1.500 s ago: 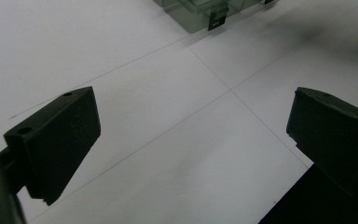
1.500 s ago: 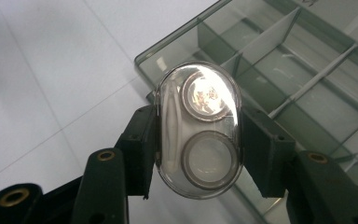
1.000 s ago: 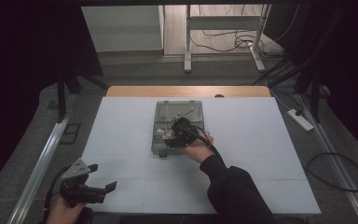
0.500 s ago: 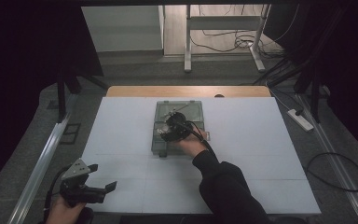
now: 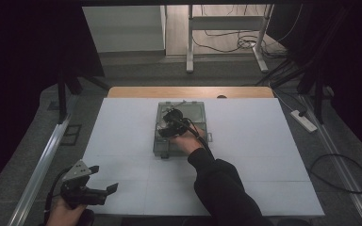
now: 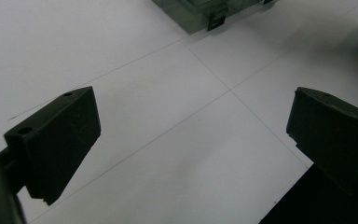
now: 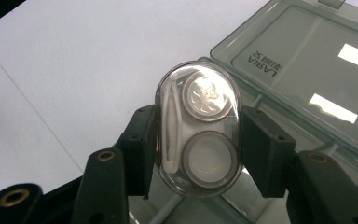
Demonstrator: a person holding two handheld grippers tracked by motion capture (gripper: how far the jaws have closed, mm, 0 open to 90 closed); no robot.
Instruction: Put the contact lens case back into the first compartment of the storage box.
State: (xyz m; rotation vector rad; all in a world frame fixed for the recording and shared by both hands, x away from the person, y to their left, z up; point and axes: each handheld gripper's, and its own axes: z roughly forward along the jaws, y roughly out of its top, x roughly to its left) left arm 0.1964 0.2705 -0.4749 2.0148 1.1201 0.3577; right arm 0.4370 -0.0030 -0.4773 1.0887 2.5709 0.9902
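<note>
A clear oval case [image 7: 197, 128] with two round wells and a white strip inside sits clamped between the jaws of my right gripper [image 7: 196, 140]. That gripper [image 5: 172, 126] hovers over the open grey plastic box [image 5: 197, 113] in the middle of the white table [image 5: 245, 141]; the box lid [image 7: 307, 70] lies flat behind the case. My left gripper [image 5: 104, 183] hangs open near the table's front left corner, its wide-apart fingers [image 6: 58, 135] empty above bare white surface. A corner of the grey box [image 6: 200, 14] shows at the top of the left gripper view.
A power strip [image 5: 303, 120] and cables [image 5: 339, 174] lie on the floor to the right. A metal rail [image 5: 42, 165] runs along the table's left side. A desk frame [image 5: 226, 42] stands beyond the far edge.
My right gripper has shifted slightly left and toward the far side over the box, with the case in it. The left gripper has stayed put.
</note>
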